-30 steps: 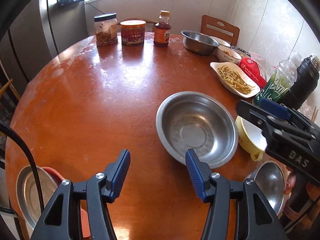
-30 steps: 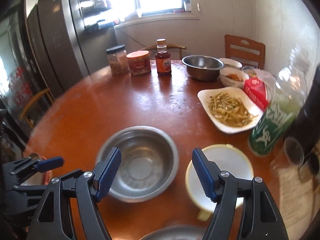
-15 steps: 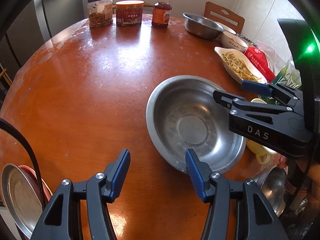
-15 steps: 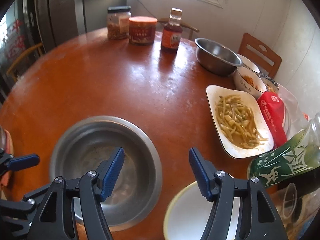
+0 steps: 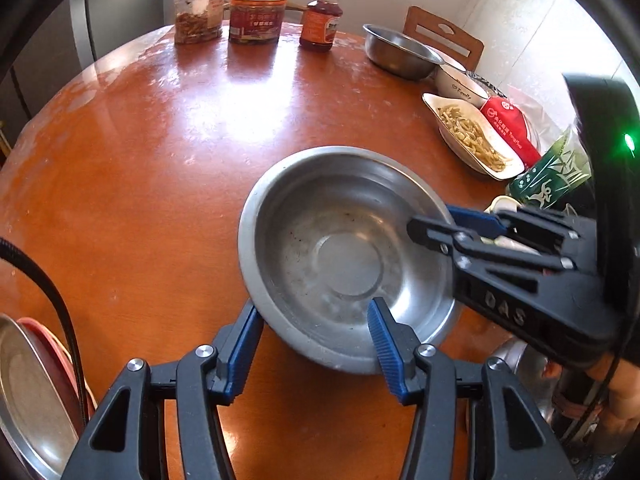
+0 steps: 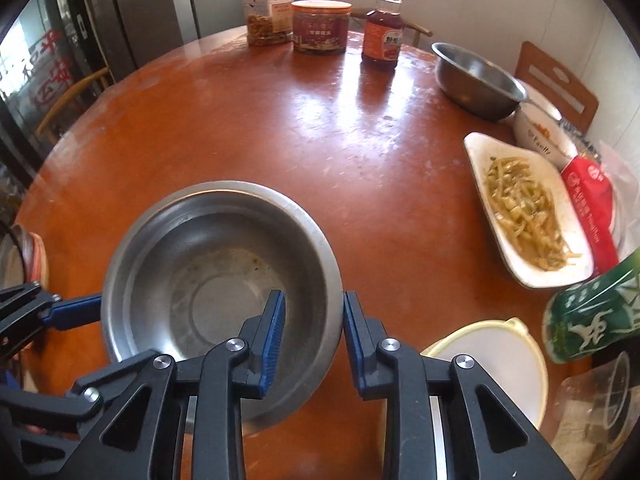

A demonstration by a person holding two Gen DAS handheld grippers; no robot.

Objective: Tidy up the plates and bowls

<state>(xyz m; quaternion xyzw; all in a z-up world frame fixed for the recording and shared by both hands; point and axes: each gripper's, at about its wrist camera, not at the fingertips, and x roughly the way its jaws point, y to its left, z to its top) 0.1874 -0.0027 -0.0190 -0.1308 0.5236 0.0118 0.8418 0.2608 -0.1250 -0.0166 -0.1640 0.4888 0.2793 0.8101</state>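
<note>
Steel bowl [image 6: 218,268] sits near-centre on the table [image 6: 280,128]. Right gripper [image 6: 314,330] straddles its right rim, one finger inside and one outside, jaws narrowed but not yet closed. Left gripper [image 5: 314,346] is wide at the near rim.

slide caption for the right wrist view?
Right gripper jaws straddle the near rim of the steel bowl on the round table.

metal plate [image 5: 28,400] — cut off, lower-left edge

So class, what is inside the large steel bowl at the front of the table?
The large steel bowl holds only faint residue and one right gripper finger, straddling its rim. That finger hides part of the near inside wall.
</note>
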